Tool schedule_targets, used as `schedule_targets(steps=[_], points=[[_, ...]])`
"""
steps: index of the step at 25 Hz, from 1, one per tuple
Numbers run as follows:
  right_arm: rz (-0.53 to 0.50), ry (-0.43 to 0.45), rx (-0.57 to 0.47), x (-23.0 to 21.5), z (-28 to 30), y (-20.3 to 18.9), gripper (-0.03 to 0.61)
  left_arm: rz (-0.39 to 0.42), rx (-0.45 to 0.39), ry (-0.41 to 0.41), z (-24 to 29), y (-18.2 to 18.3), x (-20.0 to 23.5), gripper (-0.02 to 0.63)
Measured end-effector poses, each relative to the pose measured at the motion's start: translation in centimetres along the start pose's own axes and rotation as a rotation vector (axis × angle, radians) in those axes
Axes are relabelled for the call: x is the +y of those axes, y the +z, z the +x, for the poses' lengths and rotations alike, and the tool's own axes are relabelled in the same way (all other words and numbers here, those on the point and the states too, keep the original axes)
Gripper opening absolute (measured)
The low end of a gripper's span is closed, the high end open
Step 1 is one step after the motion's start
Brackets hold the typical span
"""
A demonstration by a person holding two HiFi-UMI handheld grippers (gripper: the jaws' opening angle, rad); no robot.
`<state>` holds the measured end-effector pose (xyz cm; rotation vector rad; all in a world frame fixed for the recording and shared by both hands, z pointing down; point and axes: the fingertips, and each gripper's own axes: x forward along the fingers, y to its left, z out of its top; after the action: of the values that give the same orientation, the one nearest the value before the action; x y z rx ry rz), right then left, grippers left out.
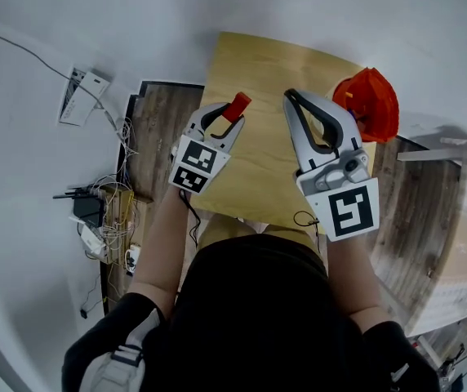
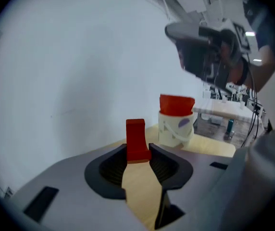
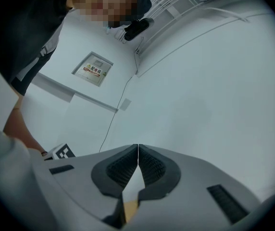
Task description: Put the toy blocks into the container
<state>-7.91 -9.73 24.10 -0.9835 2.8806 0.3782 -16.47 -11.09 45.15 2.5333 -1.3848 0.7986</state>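
A red toy block (image 1: 237,104) (image 2: 136,141) stands upright between the pads of my left gripper (image 1: 232,119) (image 2: 137,150), which is shut on it and held above the light wooden table (image 1: 250,72). The container (image 1: 368,104) (image 2: 176,124), a white bucket with a red top, sits at the table's far right corner, beyond and to the right of the block. My right gripper (image 1: 286,96) (image 3: 137,150) hovers over the table between the block and the bucket, its pads meeting with nothing between them. In the right gripper view it faces a white wall.
A tangle of cables and a power strip (image 1: 103,215) lies on the floor to the left of the table. A white box (image 1: 82,96) sits near the wall. A pale shelf unit (image 1: 462,219) stands at the right. A workbench (image 2: 224,110) stands behind the bucket.
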Motion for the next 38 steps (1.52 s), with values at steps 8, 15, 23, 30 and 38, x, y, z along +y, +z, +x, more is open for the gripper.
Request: schedule_targets(steps=[8, 15, 23, 30, 38], points=[[-0.011, 0.01, -0.057, 0.4, 0.4, 2.5, 0.028, 0.114, -0.328, 0.121, -7.2, 11.4, 0.2, 0.15], [-0.027, 0.016, -0.077, 0.9, 1.0, 3.3, 0.029, 0.128, -0.407, 0.097, -8.9, 13.7, -0.5, 0.15], [-0.048, -0.076, -0.045, -2.4, -2.1, 2.6, 0.029, 0.169, -0.439, -0.025, -5.2, 16.6, -3.9, 0.15], [-0.065, -0.203, -0.02, -8.1, -7.3, 2.2, 0.029, 0.181, -0.461, -0.169, 0.2, 20.7, -9.5, 0.15], [-0.061, -0.314, 0.011, -14.1, -12.4, 0.3, 0.029, 0.27, -0.438, -0.249, 5.6, 22.9, -14.8, 0.15]])
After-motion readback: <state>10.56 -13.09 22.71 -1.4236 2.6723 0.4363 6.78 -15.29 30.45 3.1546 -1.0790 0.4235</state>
